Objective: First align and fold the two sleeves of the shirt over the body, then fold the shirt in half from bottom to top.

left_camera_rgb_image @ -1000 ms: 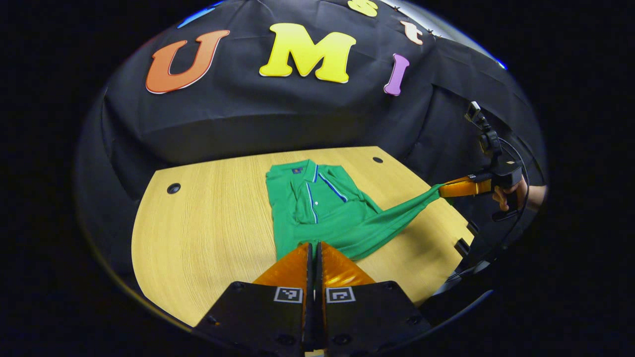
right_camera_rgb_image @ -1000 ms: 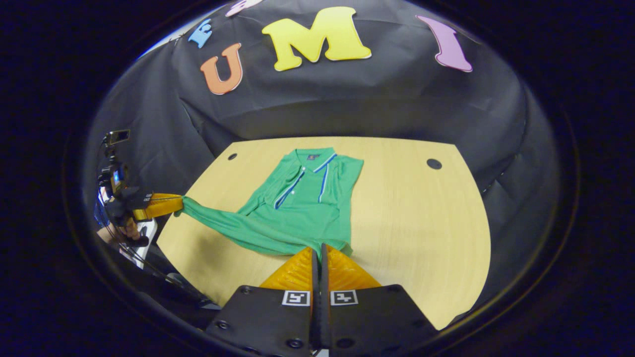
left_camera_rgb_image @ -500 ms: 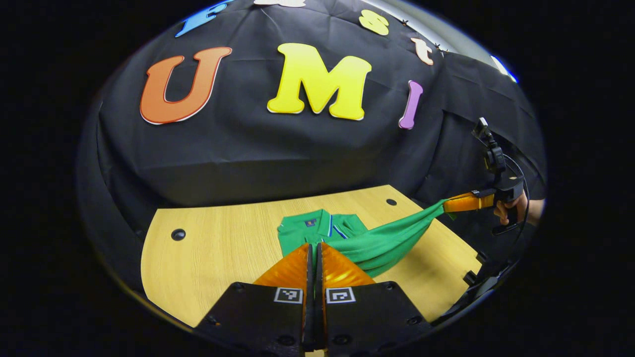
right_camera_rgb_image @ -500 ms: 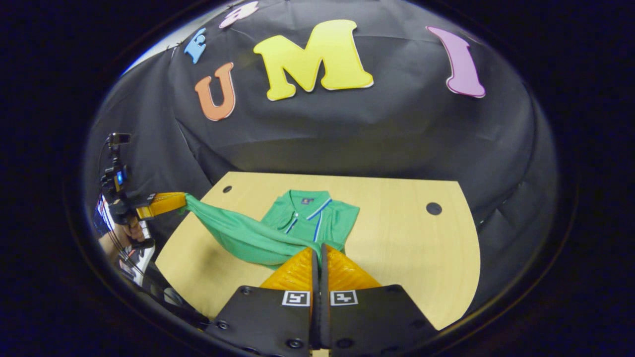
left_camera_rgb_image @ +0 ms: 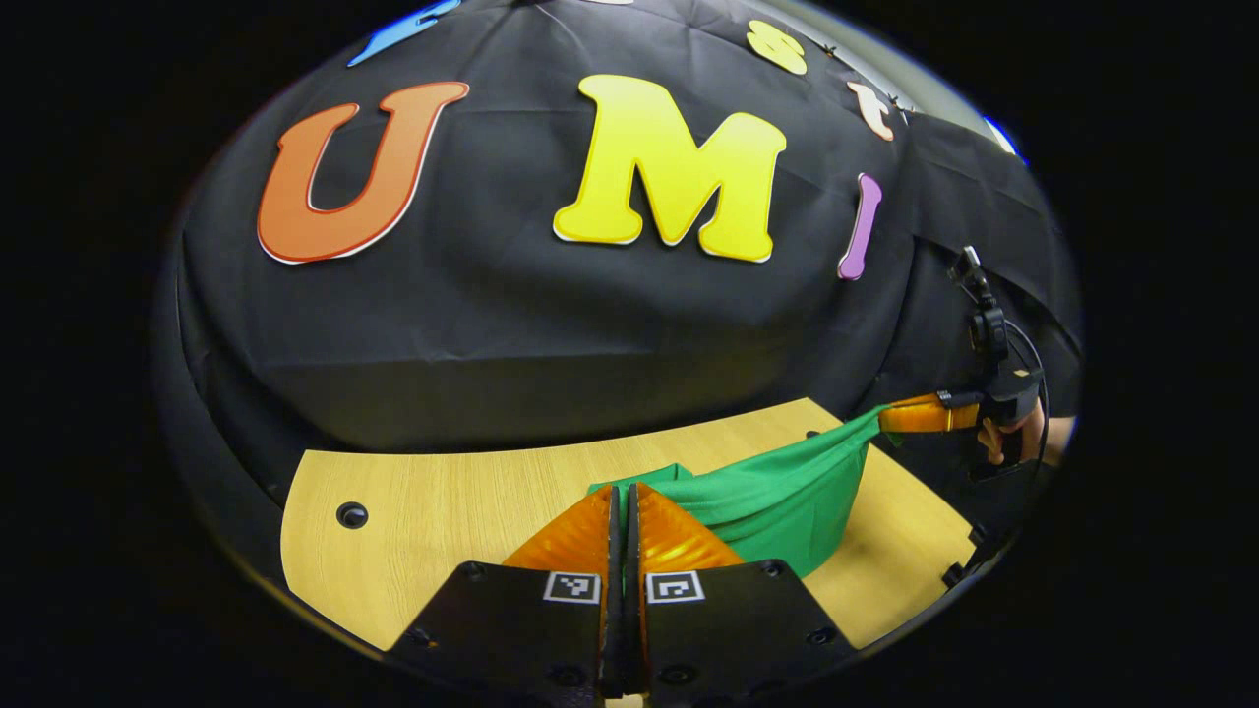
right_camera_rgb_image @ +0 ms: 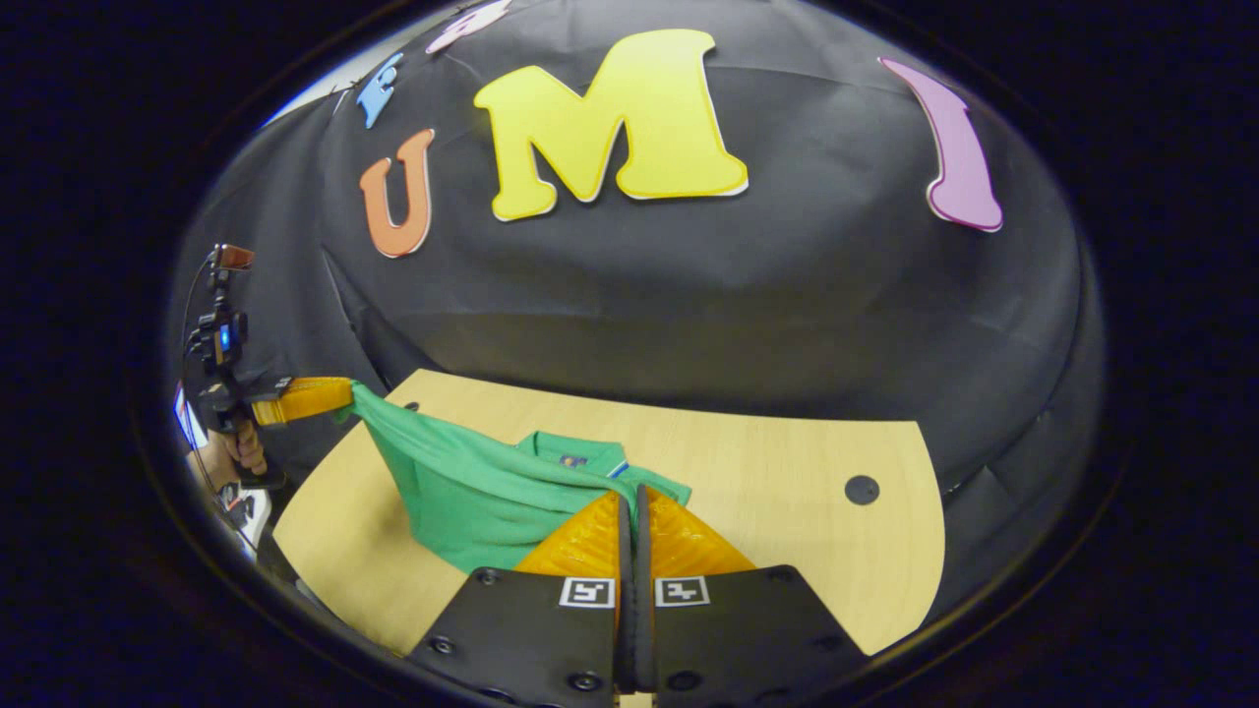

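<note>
A light wooden table (left_camera_rgb_image: 443, 501) with a rounded edge and dark round cable holes (left_camera_rgb_image: 351, 514) stands against the booth's black cloth wall (left_camera_rgb_image: 511, 315), which rises behind it and curves around both sides. On it lies the green polo shirt (right_camera_rgb_image: 462, 487), its hem lifted off the wood and stretched between the two grippers, while the collar (right_camera_rgb_image: 575, 454) stays flat on the table toward 12 o'clock. The left gripper (left_camera_rgb_image: 624, 497) has its fingers pressed together, pinching one hem corner; the right gripper (right_camera_rgb_image: 631, 503) likewise pinches the other corner. In the left gripper view, the far gripper and the hand (left_camera_rgb_image: 1008, 438) holding it sit at 3 o'clock
</note>
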